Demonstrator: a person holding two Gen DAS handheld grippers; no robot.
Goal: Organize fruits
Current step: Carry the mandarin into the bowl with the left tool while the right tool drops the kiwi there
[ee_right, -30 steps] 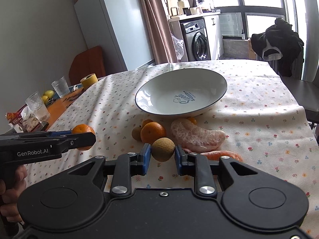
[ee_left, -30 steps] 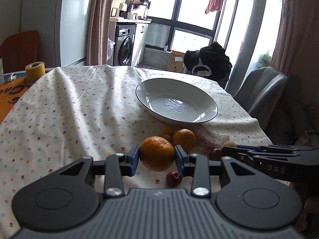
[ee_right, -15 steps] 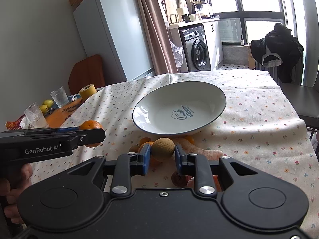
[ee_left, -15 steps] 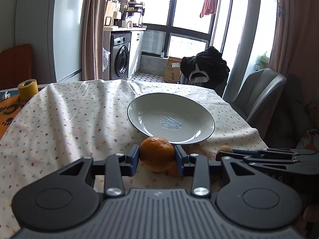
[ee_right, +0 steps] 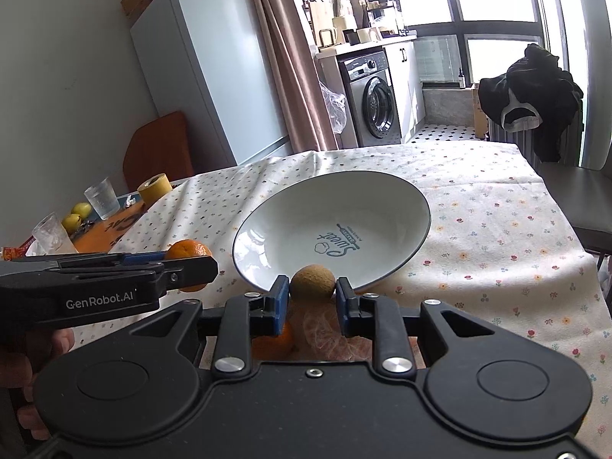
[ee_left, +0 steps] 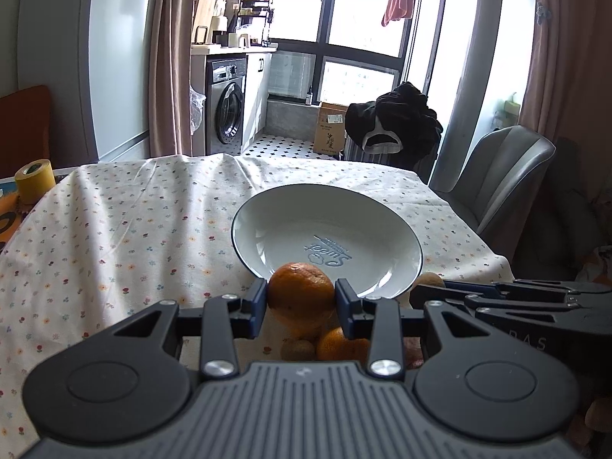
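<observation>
Left gripper clamps an orange, right gripper a kiwi, both at the near rim of an empty white bowl.

A: Daylight floods in through the tall black-framed windows, which are blown out to plain white in both views.

B: Yes, and the room nearer the cameras is dimmer. Bands of sun and soft shadow lie across the flower-print cream tablecloth.

A: The shallow white plate with a dark rim shows a glossy sheen on its left inner wall.

B: Fisheye bending curves the tall pale fridge and dusty-pink curtains; the corners vignette to black. Focus is fairly sharp throughout.
</observation>
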